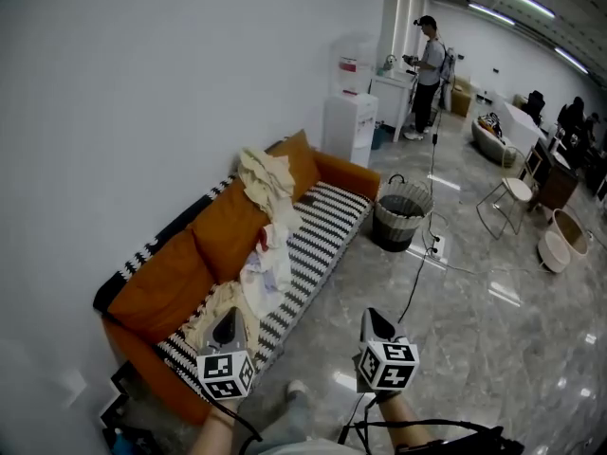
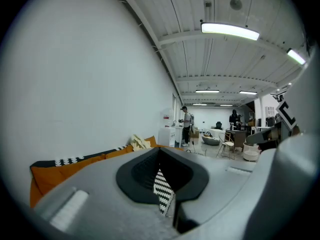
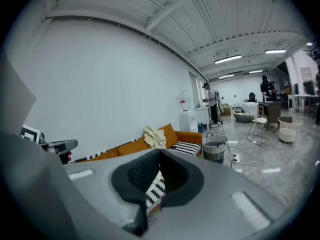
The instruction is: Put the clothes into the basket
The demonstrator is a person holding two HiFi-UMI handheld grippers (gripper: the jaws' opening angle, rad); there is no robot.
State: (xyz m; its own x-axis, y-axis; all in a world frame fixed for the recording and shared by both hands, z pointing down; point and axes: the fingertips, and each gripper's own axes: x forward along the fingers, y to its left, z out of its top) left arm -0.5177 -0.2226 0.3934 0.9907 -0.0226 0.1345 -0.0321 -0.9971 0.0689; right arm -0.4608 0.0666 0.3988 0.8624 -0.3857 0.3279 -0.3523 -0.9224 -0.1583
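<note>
Two tools point toward an orange sofa [image 1: 161, 287] strewn with clothes [image 1: 266, 184]. The left tool [image 1: 226, 318] and the right tool [image 1: 373, 317] are both clenched with nothing between their jaws, as each tool's own view shows. The garments run from a cream heap draped over the backrest down across the black-and-white striped seat cover [image 1: 322, 221]. The nearest pale piece lies just ahead of the left tool. The right tool hangs over the marble floor [image 1: 474, 330], apart from the sofa's front edge. The basket [image 1: 400, 214], dark below with a pale rim, stands on the floor at the sofa's far end. It is well apart from both tools and roughly in line with the right one. Farther back, a person [image 1: 429, 74] stands near a white water dispenser [image 1: 349, 126].
</note>
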